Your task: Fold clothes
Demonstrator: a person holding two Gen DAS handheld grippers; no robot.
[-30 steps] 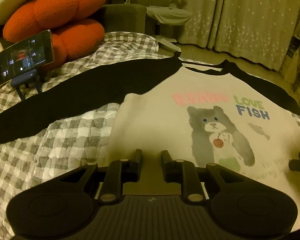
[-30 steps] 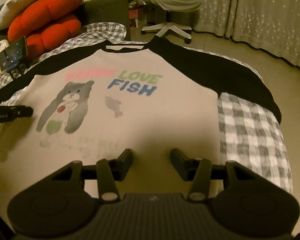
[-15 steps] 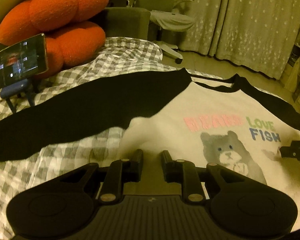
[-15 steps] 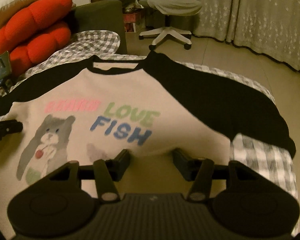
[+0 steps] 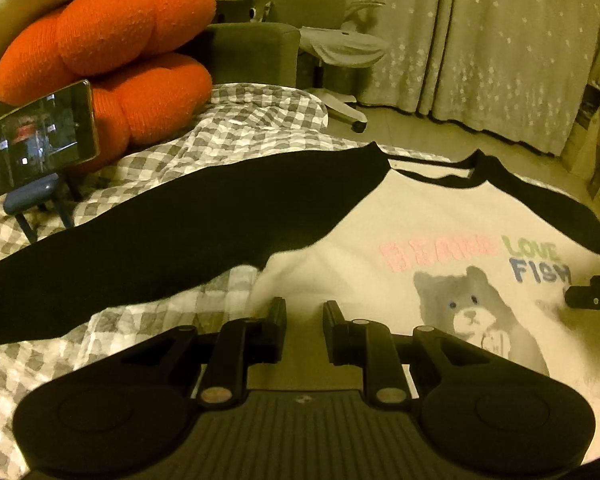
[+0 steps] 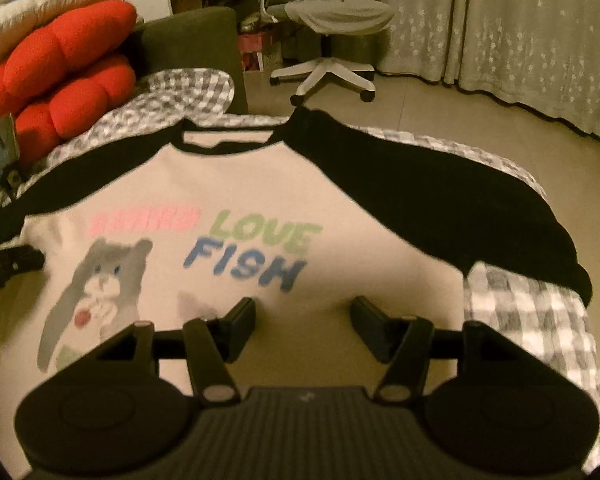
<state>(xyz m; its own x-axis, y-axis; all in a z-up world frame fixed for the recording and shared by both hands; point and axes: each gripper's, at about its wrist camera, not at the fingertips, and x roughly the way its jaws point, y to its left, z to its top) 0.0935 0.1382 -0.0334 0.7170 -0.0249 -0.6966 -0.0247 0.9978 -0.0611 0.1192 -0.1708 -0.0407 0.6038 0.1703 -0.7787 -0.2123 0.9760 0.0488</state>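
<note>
The left gripper (image 5: 304,312) is seen with fingers narrowly parted, nothing gripped between them; the right gripper (image 6: 303,312) is held with fingers wide apart, also empty; both are poised above the shirt (image 6: 260,184), which is spread flat, print upward, on the checked bedspread (image 5: 228,136); its black sleeves (image 5: 180,224) are stretched out to either side; beyond, a phone (image 5: 36,140) on a stand is set beside red cushions (image 5: 112,48); an office chair (image 6: 332,40) and curtains (image 6: 520,32) are seen farthest back.

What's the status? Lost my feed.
Left claw open, right claw open wider, both empty over the shirt. Shirt flat on bed, unfolded, sleeves out. Nothing blocking.
</note>
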